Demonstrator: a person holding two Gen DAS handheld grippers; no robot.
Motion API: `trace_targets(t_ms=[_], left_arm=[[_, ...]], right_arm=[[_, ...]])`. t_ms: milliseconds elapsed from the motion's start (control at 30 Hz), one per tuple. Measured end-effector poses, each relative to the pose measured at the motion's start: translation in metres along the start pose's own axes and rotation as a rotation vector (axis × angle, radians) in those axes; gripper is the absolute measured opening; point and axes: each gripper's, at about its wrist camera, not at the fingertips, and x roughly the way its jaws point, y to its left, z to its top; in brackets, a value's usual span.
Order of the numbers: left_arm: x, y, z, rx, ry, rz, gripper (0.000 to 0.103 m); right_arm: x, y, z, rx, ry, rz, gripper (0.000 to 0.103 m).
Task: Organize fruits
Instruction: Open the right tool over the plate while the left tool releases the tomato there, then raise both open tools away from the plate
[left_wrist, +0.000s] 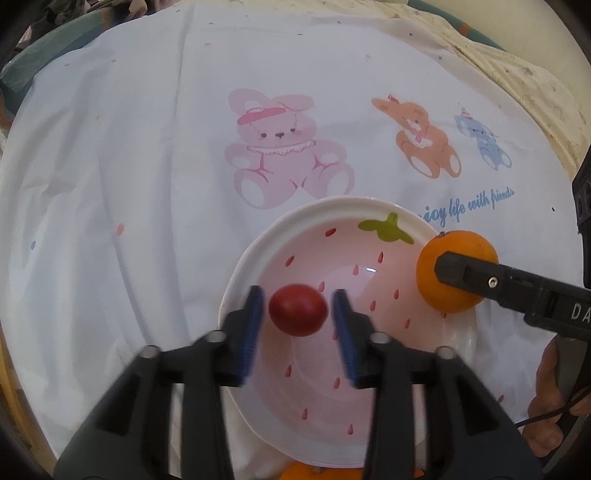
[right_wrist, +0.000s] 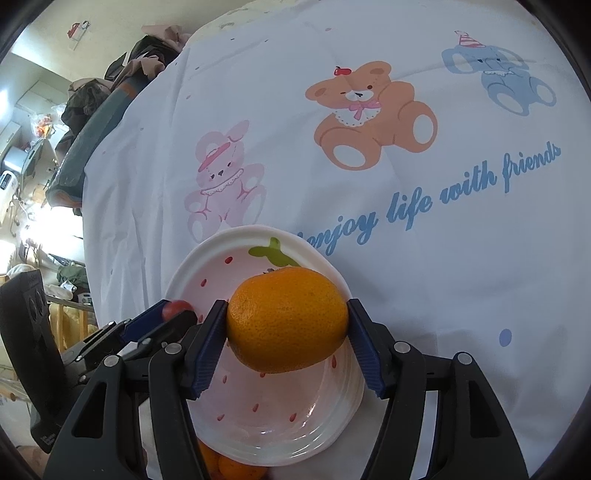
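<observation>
A pink strawberry-pattern bowl (left_wrist: 376, 218) sits on the white printed cloth; it also shows in the right wrist view (right_wrist: 325, 421). My left gripper (left_wrist: 298, 312) is open above the bowl, with a small red tomato (left_wrist: 298, 309) between its blue pads, clear gaps on both sides. The tomato also shows in the right wrist view (right_wrist: 177, 307). My right gripper (right_wrist: 287, 325) is shut on an orange (right_wrist: 287, 317) and holds it over the bowl's right rim. The orange also shows in the left wrist view (left_wrist: 458, 254).
More oranges lie just under the bowl's near edge (left_wrist: 314, 473), also in the right wrist view (right_wrist: 229, 469). The white cloth (left_wrist: 147, 184) with bear prints covers the surface. Clothes and clutter (right_wrist: 92, 99) lie beyond the cloth's far left edge.
</observation>
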Motion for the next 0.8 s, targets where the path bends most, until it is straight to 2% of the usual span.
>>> trace_targets(t_ms=[33, 167, 200, 233, 267, 333, 600, 800], left_arm=[[0.0, 0.0, -0.001, -0.004, -0.001, 0.002, 0.054], [-0.003, -0.005, -0.003, 0.009, -0.009, 0.004, 0.062], [-0.005, -0.005, -0.002, 0.01, -0.01, 0.002, 0.069], [-0.007, -0.005, -0.002, 0.006, -0.017, -0.001, 0.078], [-0.011, -0.005, -0.002, -0.004, -0.029, -0.001, 0.082], [-0.017, -0.006, -0.002, -0.015, -0.048, 0.001, 0.09], [-0.037, 0.0, 0.0, -0.033, -0.083, 0.002, 0.09], [-0.068, 0.007, -0.007, -0.053, -0.122, 0.009, 0.09]], right_arm=[[-0.001, 0.001, 0.0, -0.002, -0.002, 0.0, 0.067], [-0.01, 0.003, 0.003, -0.006, -0.04, 0.024, 0.068], [-0.014, 0.003, 0.004, -0.004, -0.056, 0.03, 0.07], [-0.019, 0.004, 0.005, 0.002, -0.081, 0.036, 0.078], [-0.024, 0.004, 0.006, 0.008, -0.107, 0.045, 0.088], [-0.032, 0.005, 0.008, 0.009, -0.14, 0.059, 0.095], [-0.046, 0.011, 0.009, -0.012, -0.167, 0.055, 0.095], [-0.063, 0.025, -0.004, -0.062, -0.178, 0.046, 0.095]])
